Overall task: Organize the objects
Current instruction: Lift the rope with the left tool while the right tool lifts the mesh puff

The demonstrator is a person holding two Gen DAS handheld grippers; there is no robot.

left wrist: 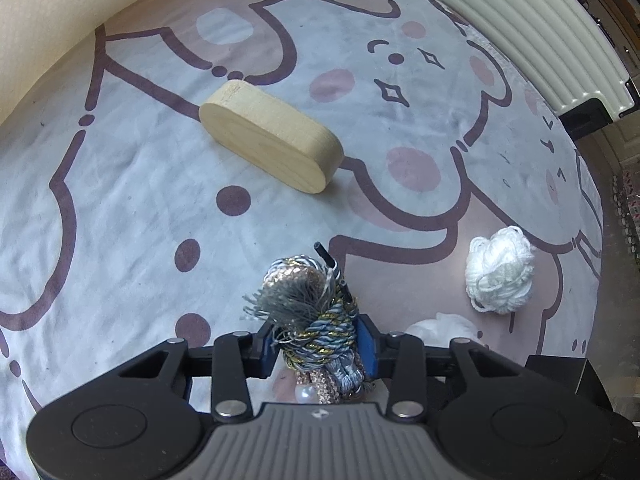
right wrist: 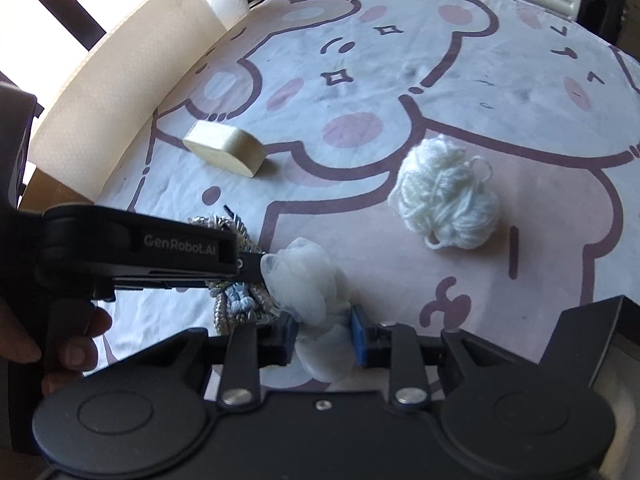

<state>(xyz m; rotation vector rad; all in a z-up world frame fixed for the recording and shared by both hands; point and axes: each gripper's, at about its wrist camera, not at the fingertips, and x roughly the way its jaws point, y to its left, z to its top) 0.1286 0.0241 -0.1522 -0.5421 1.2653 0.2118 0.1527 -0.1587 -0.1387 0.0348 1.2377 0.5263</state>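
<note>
Covering the whole work surface, a cartoon-printed cloth in grey, pink and brown gives the loose items a soft bed, so none of them rolls; a ribbed cream panel borders its far edge; a rounded wooden block lies flat near the middle, well apart from both tools, apparently not yet dealt with; a ball of white yarn rests on the pink patch, untouched, with one strand trailing; the left gripper points steeply down and pinches a bundle of blue, gold and grey tasselled cord, its jaws pressed against the bundle's sides; the right gripper, just beside it, is closed on a puff of white mesh; gripping both soft items at once suggests each is about to be carried off for sorting.
</note>
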